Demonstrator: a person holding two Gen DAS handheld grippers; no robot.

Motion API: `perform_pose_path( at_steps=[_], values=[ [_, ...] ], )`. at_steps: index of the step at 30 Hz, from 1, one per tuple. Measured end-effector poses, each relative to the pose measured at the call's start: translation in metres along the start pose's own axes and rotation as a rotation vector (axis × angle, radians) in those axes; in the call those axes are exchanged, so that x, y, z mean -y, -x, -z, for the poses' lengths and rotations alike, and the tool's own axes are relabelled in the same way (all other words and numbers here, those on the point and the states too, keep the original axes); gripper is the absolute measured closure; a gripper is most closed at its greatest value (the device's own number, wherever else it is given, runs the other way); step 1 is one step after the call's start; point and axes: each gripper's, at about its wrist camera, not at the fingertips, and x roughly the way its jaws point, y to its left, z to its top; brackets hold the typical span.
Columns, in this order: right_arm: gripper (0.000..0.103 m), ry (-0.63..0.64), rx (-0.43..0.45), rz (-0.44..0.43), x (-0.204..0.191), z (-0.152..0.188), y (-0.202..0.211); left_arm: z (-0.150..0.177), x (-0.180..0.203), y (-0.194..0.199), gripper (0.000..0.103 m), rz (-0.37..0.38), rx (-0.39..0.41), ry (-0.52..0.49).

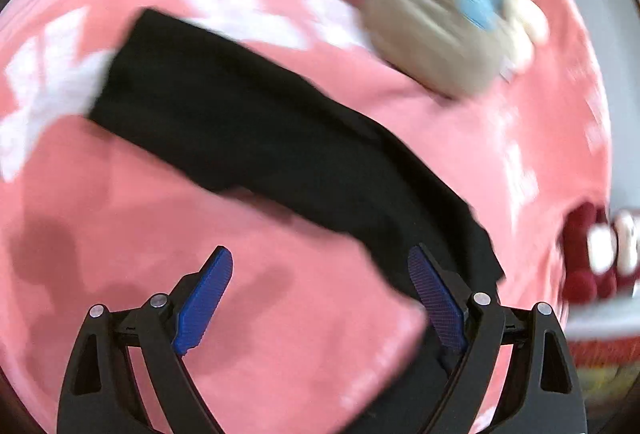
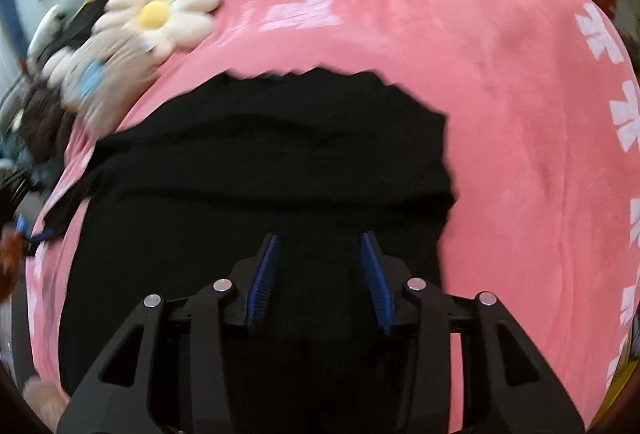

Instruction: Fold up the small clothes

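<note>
In the left wrist view, a black garment [image 1: 256, 130] is seen lying slantwise across a pink blanket [image 1: 120, 234]. The left gripper [image 1: 320, 274] is held with its jaws wide apart, nothing between them. A beige flower cushion [image 1: 432, 30] rests on the blanket beyond.

In the right wrist view, the right gripper [image 2: 318, 258] is held over the garment [image 2: 280, 154], jaws parted, no cloth pinched.

A plain black garment [image 2: 256, 170] lies on a pink blanket [image 2: 500, 114] patterned with white marks. Beside the garment, a white flower cushion [image 2: 164, 10] has a yellow centre.
</note>
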Motion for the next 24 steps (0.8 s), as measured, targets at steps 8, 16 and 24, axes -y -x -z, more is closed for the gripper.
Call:
perform_pose_path(
  at_steps=[8,16,24],
  values=[
    [0.049,0.039,-0.065,-0.022,-0.053,0.041,0.011,-0.032,-0.053,-0.024,0.032,0.092,0.041,0.228],
    [0.043,-0.001,-0.073,-0.041,-0.055,0.051,0.018,-0.036,0.067,0.025,0.103,0.102,0.191,-0.222],
    [0.043,-0.112,-0.052,-0.034,-0.013,0.051,0.025,0.117,0.280,0.070,0.103,0.340,0.153,-0.808]
  ],
)
